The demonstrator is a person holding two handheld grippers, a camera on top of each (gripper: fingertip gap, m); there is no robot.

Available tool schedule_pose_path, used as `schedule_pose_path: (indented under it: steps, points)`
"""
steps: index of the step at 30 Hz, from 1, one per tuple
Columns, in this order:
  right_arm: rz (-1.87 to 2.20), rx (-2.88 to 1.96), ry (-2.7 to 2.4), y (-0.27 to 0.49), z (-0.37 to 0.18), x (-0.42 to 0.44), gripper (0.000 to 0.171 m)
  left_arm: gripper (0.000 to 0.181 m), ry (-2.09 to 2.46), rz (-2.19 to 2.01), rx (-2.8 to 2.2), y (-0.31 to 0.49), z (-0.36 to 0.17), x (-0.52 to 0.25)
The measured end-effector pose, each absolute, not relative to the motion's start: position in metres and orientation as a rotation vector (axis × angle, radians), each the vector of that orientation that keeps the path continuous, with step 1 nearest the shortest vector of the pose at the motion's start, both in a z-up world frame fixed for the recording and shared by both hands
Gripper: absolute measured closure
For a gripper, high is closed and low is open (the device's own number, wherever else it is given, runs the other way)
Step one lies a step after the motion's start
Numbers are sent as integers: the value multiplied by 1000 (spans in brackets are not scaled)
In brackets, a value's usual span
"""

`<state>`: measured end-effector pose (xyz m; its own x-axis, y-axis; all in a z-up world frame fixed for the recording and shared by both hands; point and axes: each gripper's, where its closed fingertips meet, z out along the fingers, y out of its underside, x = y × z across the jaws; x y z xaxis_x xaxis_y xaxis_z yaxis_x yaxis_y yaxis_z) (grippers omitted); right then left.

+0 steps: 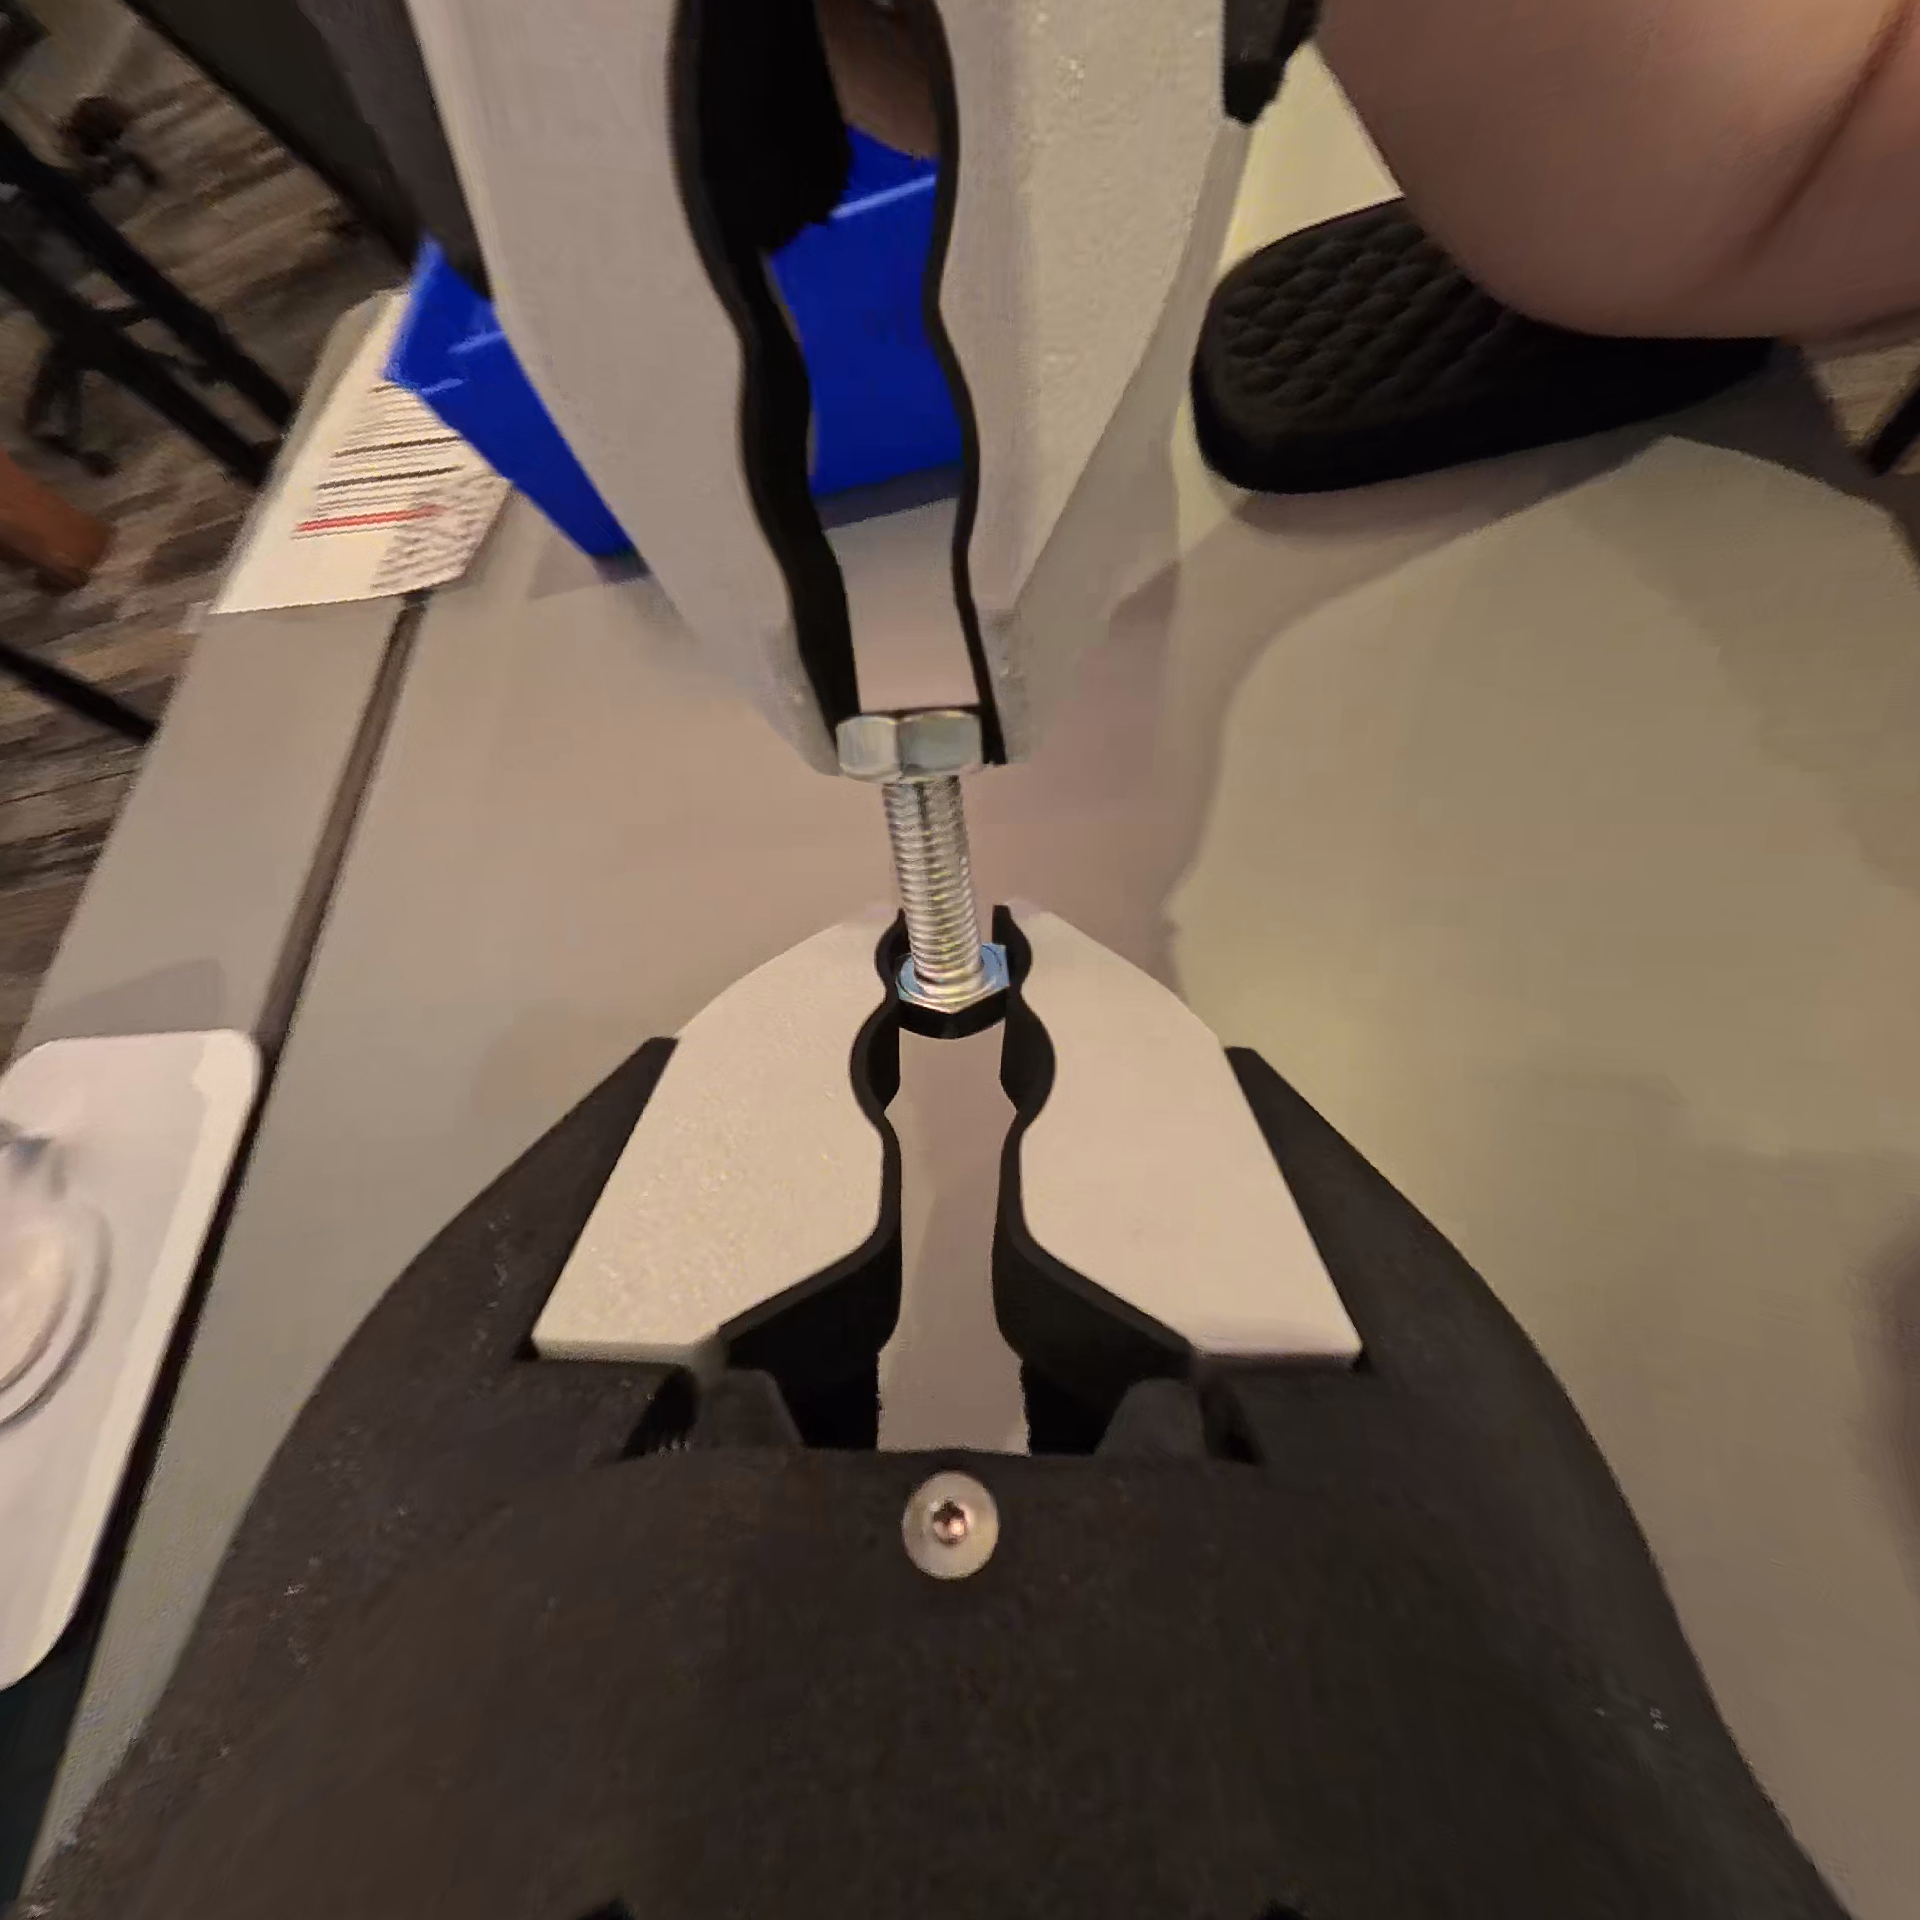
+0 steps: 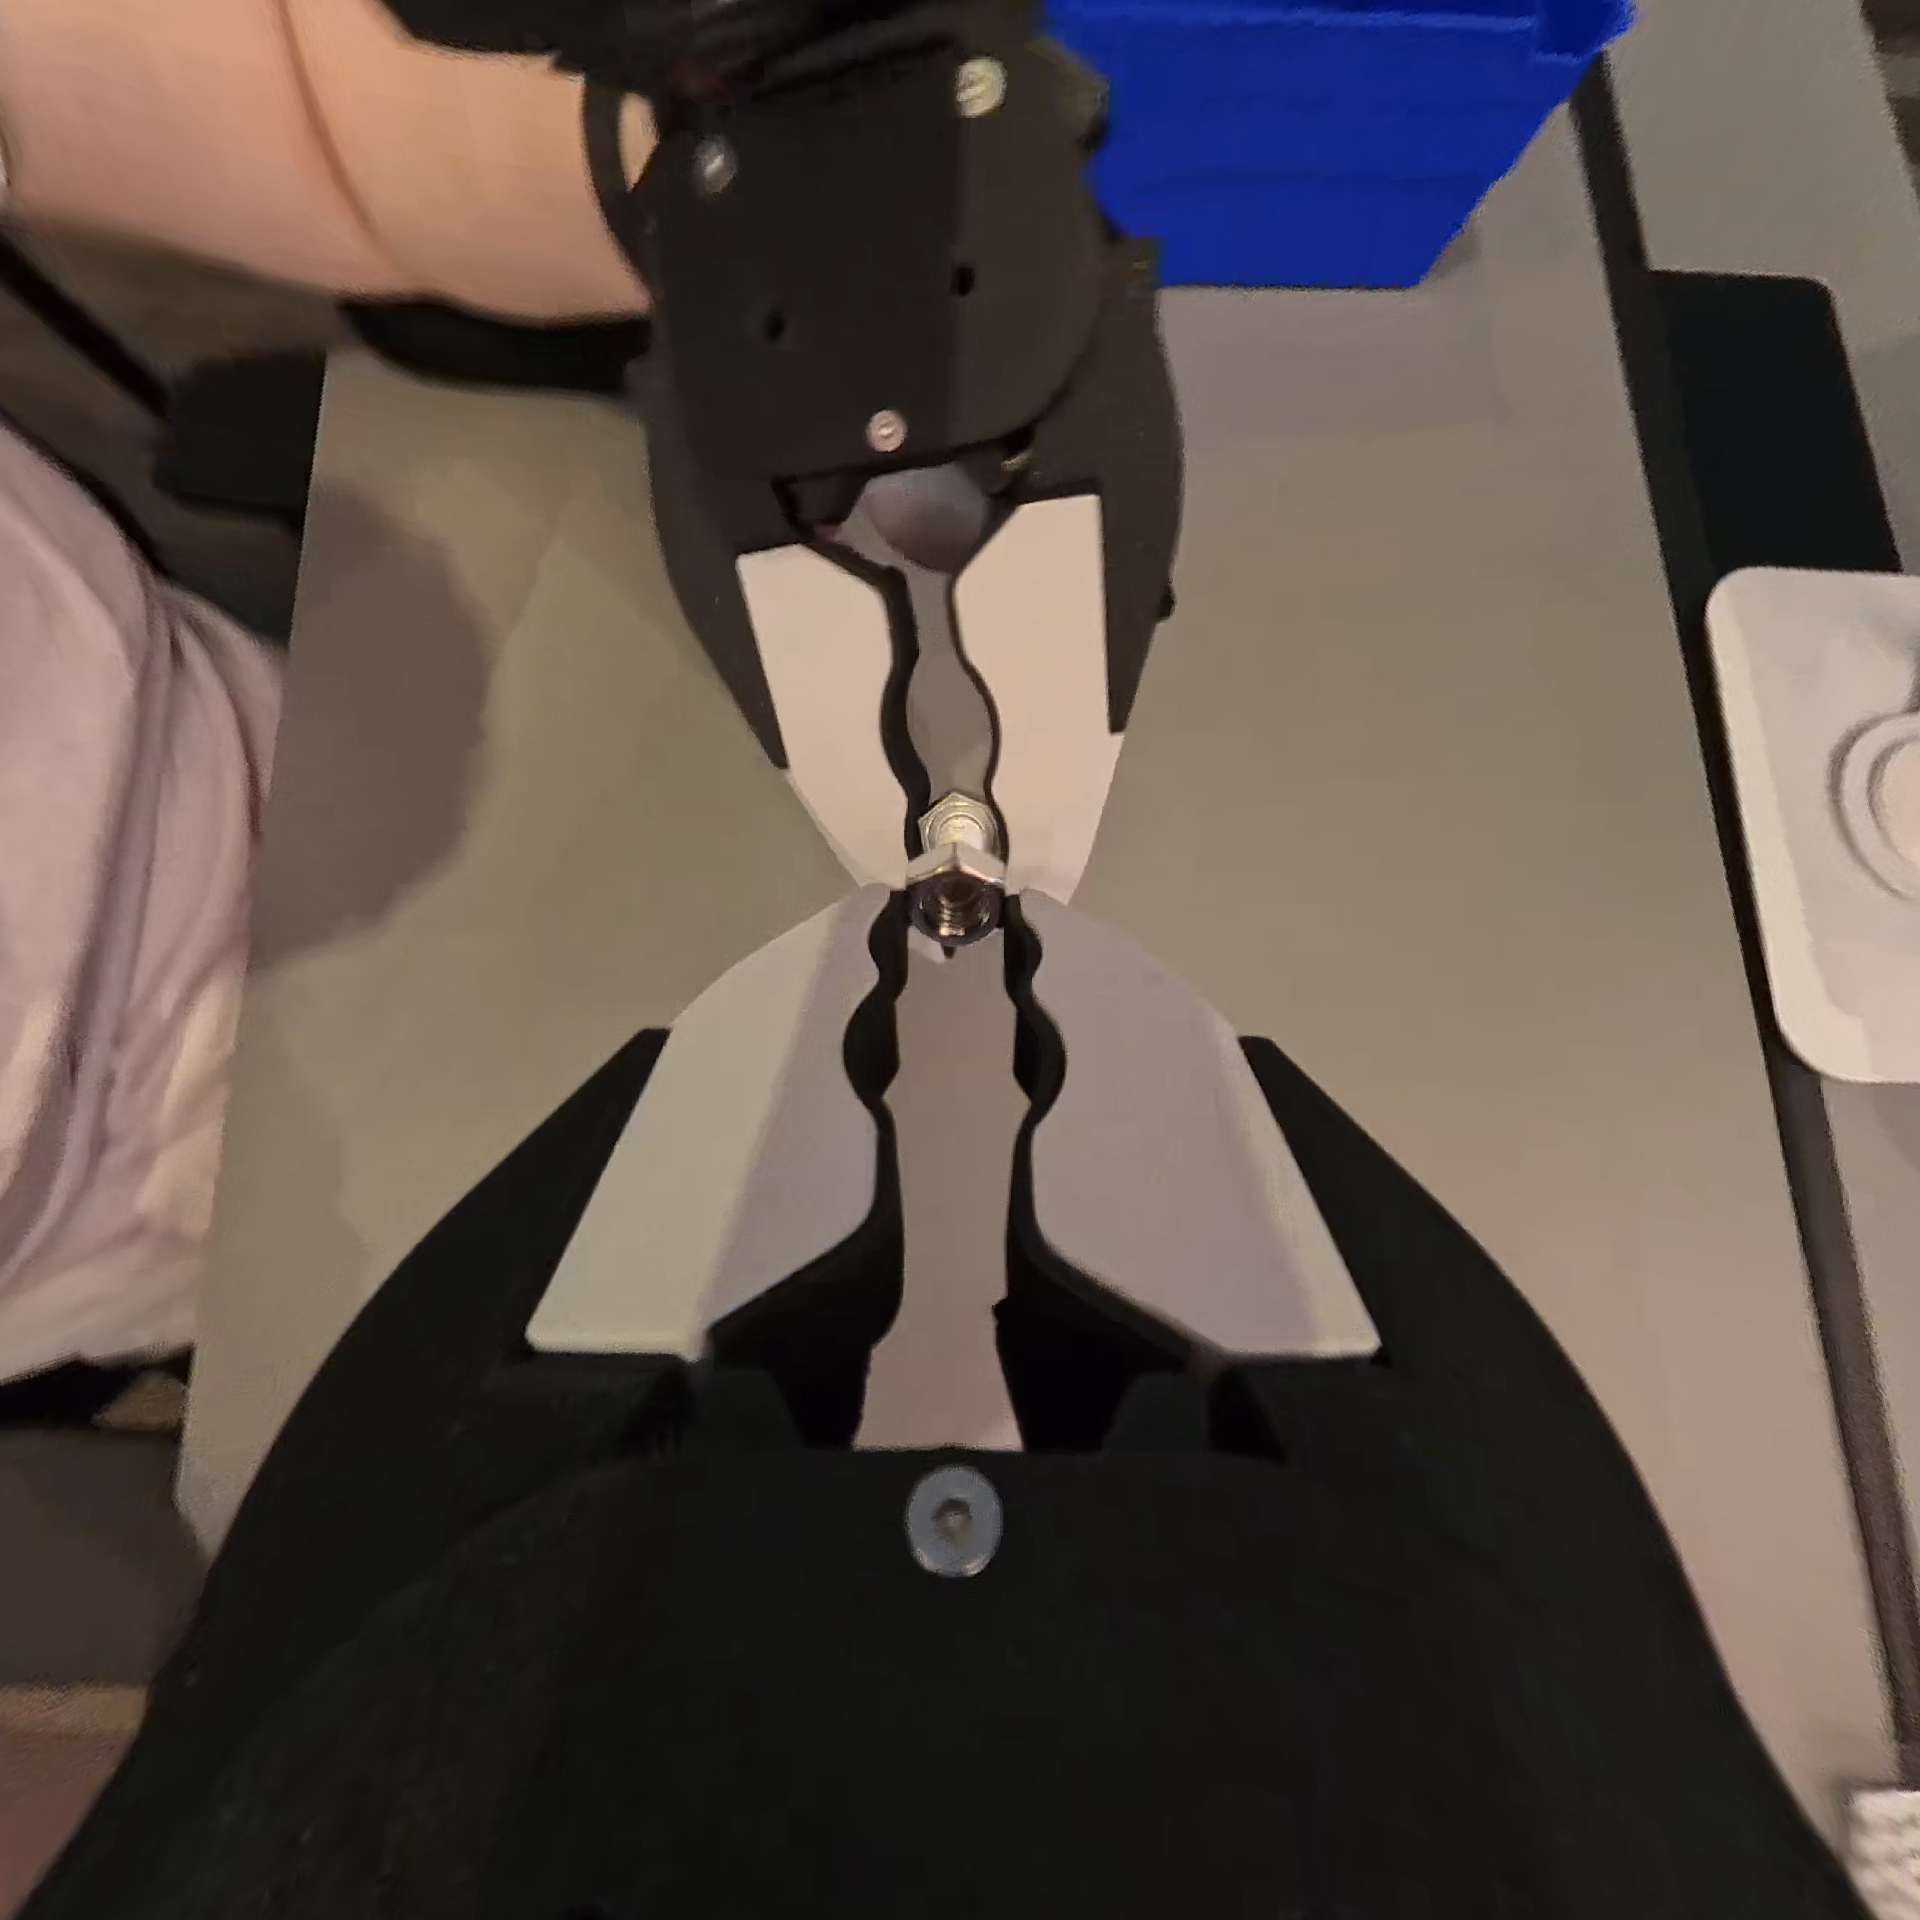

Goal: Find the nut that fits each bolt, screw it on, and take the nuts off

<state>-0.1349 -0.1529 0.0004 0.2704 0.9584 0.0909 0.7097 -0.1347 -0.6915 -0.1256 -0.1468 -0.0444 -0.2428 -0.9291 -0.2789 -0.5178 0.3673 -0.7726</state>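
Left wrist view: the left tool (image 1: 951, 982), white-fingered with black pads, is seen at frame centre, closed down on a small silver hex nut (image 1: 951, 987) at its fingertips. A silver threaded steel bolt (image 1: 930, 873) is seen rising from that nut toward the upper centre. Its hex head (image 1: 914, 743) is pinched between the tips of the right tool (image 1: 920, 727), which comes down from the top of the frame. Both tools are nearly closed, with only the width of the hardware left between the pads.

Right wrist view: the same pair is seen end on at frame centre. The right tool (image 2: 951, 920) is clamped on the bolt head (image 2: 951, 899); the left tool (image 2: 956, 831) faces it from above, gripping the nut (image 2: 954, 826). The threaded shank between them is foreshortened and mostly hidden.

All of it is held above a plain grey bench (image 1: 1455, 935). A blue plastic bin (image 1: 862, 343) is noted behind the right tool in the upper centre of the left view, and at upper right (image 2: 1330, 135) in the right view. A white tray (image 1: 114, 1299) lies at the lower left edge, and a printed paper sheet (image 1: 384, 509) at upper left. A forearm (image 1: 1662, 156) fills the upper right corner.
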Motion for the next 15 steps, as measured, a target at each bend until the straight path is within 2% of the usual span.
schedule_pose_path:
  steps: [9, 15]
  points:
    - [272, -1676, -1902, -185, -21, -140, 154, 168, 2163, -969, -1219, -192, -67, -139]
    - [173, -1525, -2100, -202, -36, -143, 154, 168, 2306, -981, -1177, -209, -83, -147]
